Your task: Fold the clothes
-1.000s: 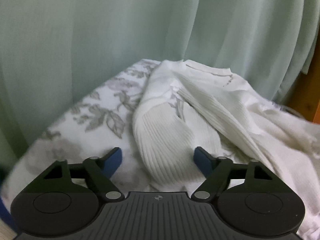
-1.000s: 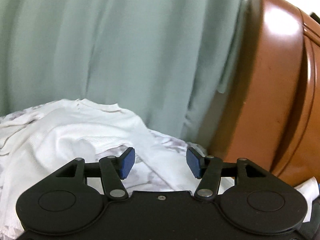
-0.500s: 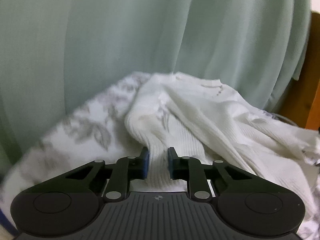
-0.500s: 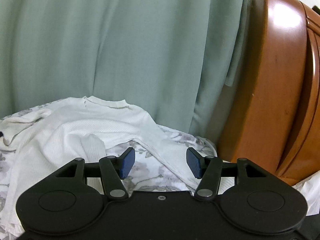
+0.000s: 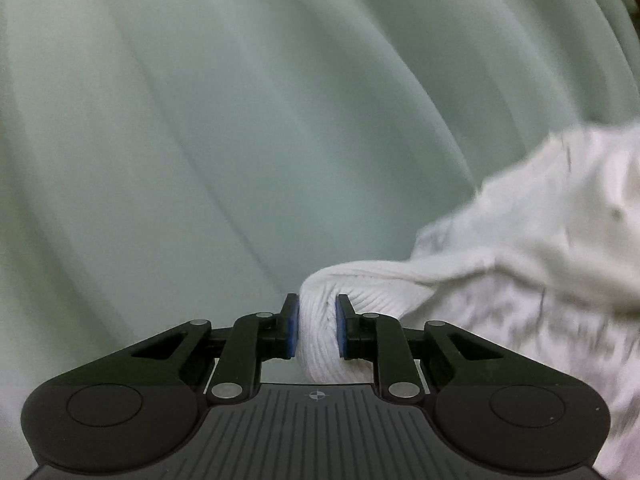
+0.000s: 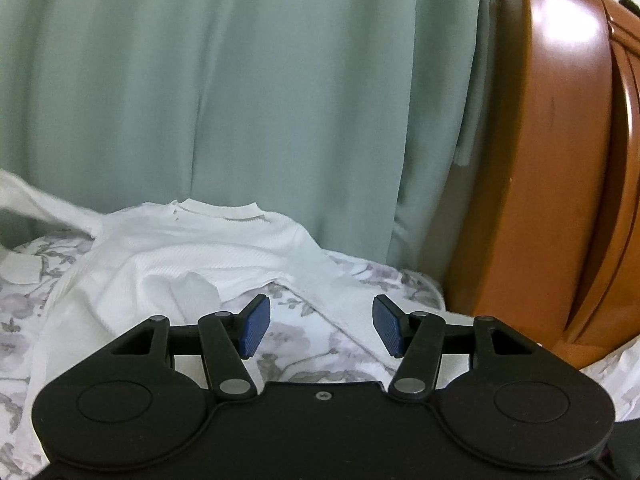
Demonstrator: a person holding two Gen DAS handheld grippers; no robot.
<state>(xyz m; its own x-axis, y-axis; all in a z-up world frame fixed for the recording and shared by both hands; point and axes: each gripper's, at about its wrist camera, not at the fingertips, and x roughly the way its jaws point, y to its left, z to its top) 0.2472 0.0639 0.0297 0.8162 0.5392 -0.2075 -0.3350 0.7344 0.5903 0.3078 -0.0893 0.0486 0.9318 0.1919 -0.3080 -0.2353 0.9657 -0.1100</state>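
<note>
Where the ribbed cuff end of the white sweater [image 6: 192, 256] bunches up, pinched tight between the 2 blue pads [image 5: 293, 330] of the left gripper [image 5: 316, 330], sleeve [image 5: 360, 296] lifted clear and trailing off to the right toward the body of the garment. Knit fine and vertically ribbed, soft, creased in loose folds; blurred in the left wrist view, so probably mid-swing. Spread across the floral bedspread [image 6: 296, 340] in the right wrist view, round neckline [image 6: 218, 212] at the far edge nearest the curtain, long axis running roughly from neckline toward the camera, 1 sleeve [image 6: 340, 300] laid diagonally toward the lower right. Jaws of the right gripper [image 6: 321, 330] apart, nothing between them but printed fabric below. Behind, pale green curtain [image 6: 240, 100] in long vertical pleats. To the right, glossy brown wooden headboard [image 6: 552, 160], curved and smooth.
</note>
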